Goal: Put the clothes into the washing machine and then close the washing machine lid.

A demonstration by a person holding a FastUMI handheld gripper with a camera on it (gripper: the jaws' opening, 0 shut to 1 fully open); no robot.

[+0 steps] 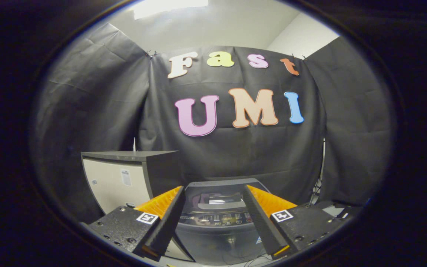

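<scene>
The tongs (pixel 213 196) stand open with nothing between their fingers, held level and aimed straight at the washer (pixel 219 222), which sits just ahead and low between them. That squared-up line suits an approach toward the machine's top. The lid (pixel 221 200) looks to lie flat on the washer, though glare makes this uncertain. No clothes can be made out from here, so the loading step cannot be judged. A cabinet (pixel 124 178) stands just beside the washer, against the booth's cloth wall.
</scene>
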